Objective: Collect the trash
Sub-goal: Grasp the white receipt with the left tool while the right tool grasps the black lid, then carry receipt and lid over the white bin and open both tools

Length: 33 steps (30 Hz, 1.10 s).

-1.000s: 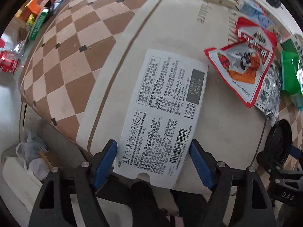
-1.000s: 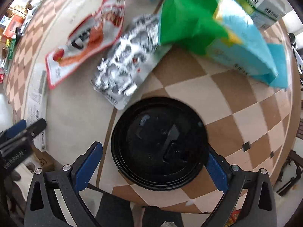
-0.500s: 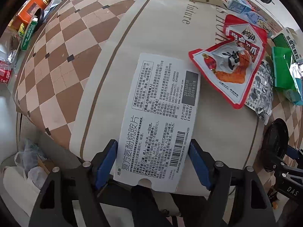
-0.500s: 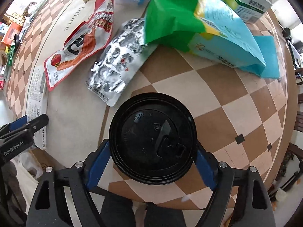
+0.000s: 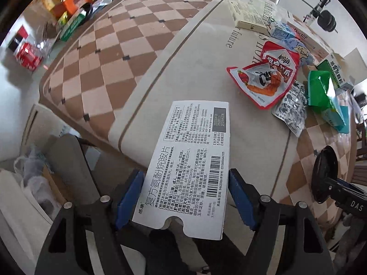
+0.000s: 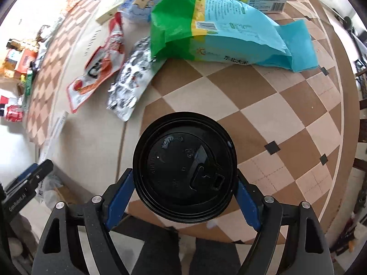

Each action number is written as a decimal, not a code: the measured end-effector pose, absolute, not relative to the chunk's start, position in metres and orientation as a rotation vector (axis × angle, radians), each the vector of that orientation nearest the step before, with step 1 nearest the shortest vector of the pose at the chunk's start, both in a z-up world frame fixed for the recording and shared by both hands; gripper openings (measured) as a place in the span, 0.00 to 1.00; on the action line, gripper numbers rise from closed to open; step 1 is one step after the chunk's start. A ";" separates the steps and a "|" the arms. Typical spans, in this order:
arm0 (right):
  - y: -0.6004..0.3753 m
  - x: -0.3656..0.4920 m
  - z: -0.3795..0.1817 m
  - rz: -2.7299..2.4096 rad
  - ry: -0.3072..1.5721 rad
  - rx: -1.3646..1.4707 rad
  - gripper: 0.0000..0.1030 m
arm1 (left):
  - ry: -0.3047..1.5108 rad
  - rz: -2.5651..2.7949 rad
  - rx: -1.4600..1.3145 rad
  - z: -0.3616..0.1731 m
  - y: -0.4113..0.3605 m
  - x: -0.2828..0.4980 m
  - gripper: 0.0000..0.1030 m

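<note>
checkered table | left tongs: 复方氨酚烷胺片 box | right tongs: black lid

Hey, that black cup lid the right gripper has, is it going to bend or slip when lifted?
The black cup lid looks like thin glossy plastic, so it probably weighs little and may flex if squeezed. The right gripper grips only its round rim, so it could slip or pop out.

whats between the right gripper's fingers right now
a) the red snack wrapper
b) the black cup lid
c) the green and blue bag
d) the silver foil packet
b: in the right wrist view the black cup lid sits between the blue pads of the right gripper, which touch its rim on both sides, while the wrappers and bag lie farther back on the table.
</note>
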State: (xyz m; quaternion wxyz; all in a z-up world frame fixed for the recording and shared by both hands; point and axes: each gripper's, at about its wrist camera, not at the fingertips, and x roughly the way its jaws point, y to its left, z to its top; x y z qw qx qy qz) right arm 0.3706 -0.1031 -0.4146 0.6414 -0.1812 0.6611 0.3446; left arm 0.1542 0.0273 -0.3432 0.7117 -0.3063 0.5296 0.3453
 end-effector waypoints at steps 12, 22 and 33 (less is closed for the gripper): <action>-0.160 0.261 -0.406 0.890 1.552 -0.472 0.82 | 1.160 0.537 -0.885 -0.387 -0.049 0.061 0.71; -0.221 0.195 -0.534 0.791 1.592 -0.682 0.82 | 1.278 0.488 -1.072 -0.586 -0.060 0.050 0.57; -0.210 0.178 -0.758 0.780 1.768 -0.771 0.89 | 1.461 0.669 -1.064 -0.721 -0.065 0.030 0.89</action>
